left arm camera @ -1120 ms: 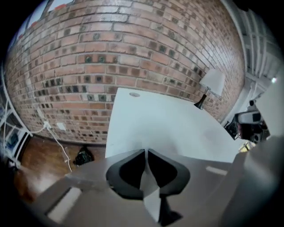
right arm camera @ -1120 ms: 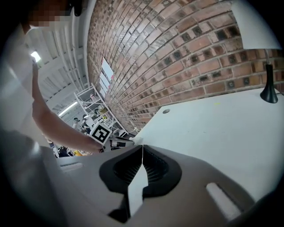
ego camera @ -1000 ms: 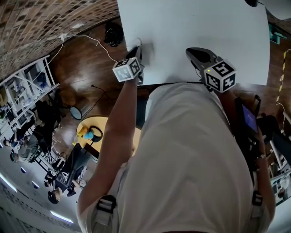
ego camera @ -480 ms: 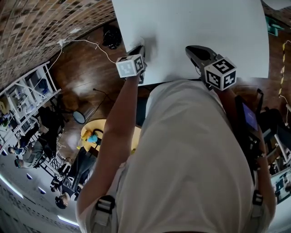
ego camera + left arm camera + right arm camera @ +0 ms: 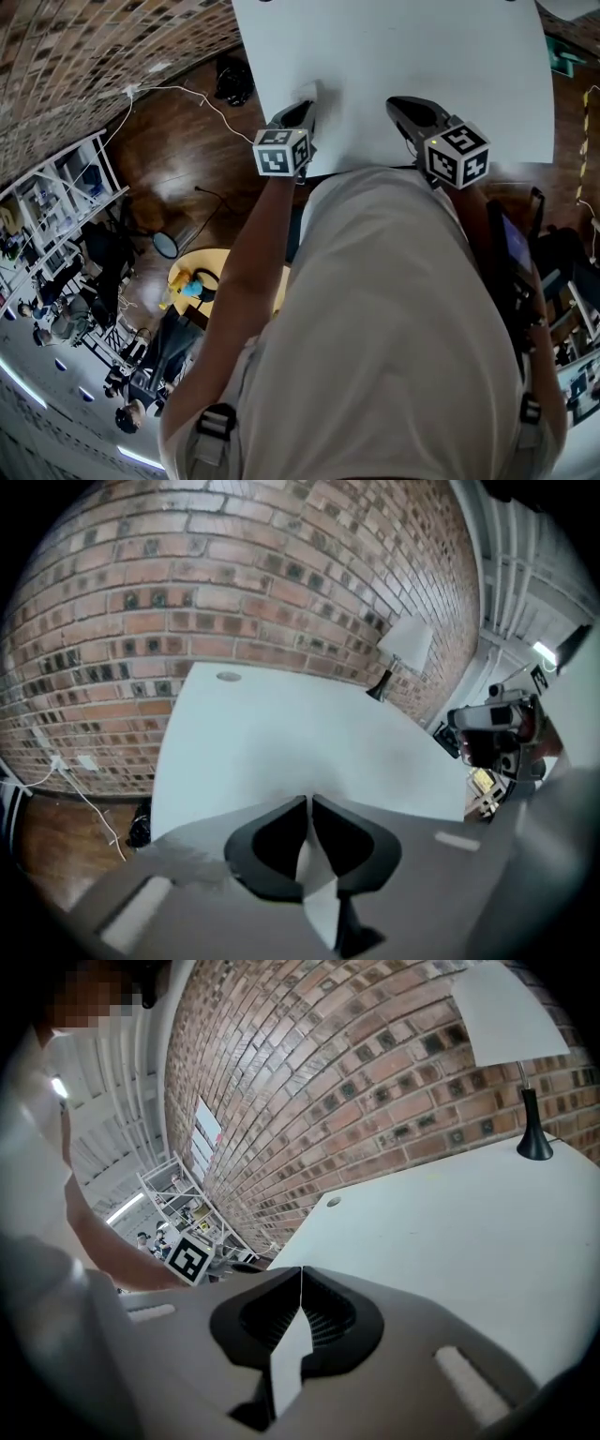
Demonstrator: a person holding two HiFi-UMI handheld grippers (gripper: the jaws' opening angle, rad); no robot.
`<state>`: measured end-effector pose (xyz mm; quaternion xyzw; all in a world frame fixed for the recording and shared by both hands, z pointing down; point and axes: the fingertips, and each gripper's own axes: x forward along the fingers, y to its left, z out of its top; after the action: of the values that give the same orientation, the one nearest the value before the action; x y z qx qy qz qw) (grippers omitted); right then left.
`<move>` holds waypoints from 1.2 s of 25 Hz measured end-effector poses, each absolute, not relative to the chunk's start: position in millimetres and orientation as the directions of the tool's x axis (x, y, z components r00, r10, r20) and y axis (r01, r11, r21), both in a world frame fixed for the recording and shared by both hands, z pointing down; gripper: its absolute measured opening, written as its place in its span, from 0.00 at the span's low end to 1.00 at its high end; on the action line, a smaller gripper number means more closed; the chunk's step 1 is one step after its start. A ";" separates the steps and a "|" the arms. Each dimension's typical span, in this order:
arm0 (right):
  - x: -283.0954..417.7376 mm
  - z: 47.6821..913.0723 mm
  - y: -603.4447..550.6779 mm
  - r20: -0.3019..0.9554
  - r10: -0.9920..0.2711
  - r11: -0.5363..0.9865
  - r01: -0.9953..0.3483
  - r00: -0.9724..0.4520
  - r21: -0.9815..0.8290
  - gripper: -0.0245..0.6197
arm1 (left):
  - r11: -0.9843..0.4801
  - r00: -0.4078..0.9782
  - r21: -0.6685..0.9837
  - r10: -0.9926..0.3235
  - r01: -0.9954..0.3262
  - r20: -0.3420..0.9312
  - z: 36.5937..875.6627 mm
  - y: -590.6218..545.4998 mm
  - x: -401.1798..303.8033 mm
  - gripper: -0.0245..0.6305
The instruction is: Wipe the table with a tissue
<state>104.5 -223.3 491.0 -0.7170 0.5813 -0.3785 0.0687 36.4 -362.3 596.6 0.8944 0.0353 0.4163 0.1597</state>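
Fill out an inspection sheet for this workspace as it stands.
Surface: white tabletop with a round grommet hole.
Job's things: white tissue at the left gripper's tip, over the table's near-left part.
Clutter: white-shaded lamp on a black stand at the far edge.
Grippers: left gripper shut on the tissue; right gripper shut, nothing between its jaws.
Cables: white cable on the wooden floor.
Surroundings: brick wall, metal shelving, round yellow table.
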 end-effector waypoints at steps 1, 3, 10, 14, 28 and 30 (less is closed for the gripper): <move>105.3 490.7 -223.1 0.462 -0.886 -0.315 -0.782 0.039 -0.538 0.05 | -0.948 0.686 0.304 0.162 -0.090 0.709 587.9 -368.6 34.2 0.07; 107.2 491.7 -222.6 0.464 -0.885 -0.318 -0.782 0.042 -0.536 0.05 | -0.947 0.734 0.279 0.074 -0.161 0.676 576.3 -389.4 25.1 0.07; 102.5 495.4 -227.8 0.462 -0.886 -0.307 -0.784 0.029 -0.539 0.05 | -0.933 0.713 0.159 -0.129 -0.322 0.689 579.1 -452.9 -6.4 0.07; 99.0 494.5 -225.9 0.465 -0.885 -0.309 -0.783 0.029 -0.540 0.05 | -0.972 0.632 0.048 -0.113 -0.231 0.767 603.8 -445.5 2.9 0.07; 103.4 490.5 -198.5 0.473 -0.875 -0.380 -0.756 0.106 -0.533 0.05 | -0.989 0.537 0.148 0.136 0.020 0.832 620.7 -359.1 56.3 0.07; 104.4 490.5 -194.7 0.476 -0.872 -0.390 -0.751 0.115 -0.533 0.05 | -0.986 0.538 0.156 0.159 0.050 0.828 620.6 -348.9 70.0 0.07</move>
<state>104.4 -194.7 490.5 -0.7425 0.5463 -0.3793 0.0800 70.0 -348.9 620.6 0.8751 0.0597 0.4769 0.0569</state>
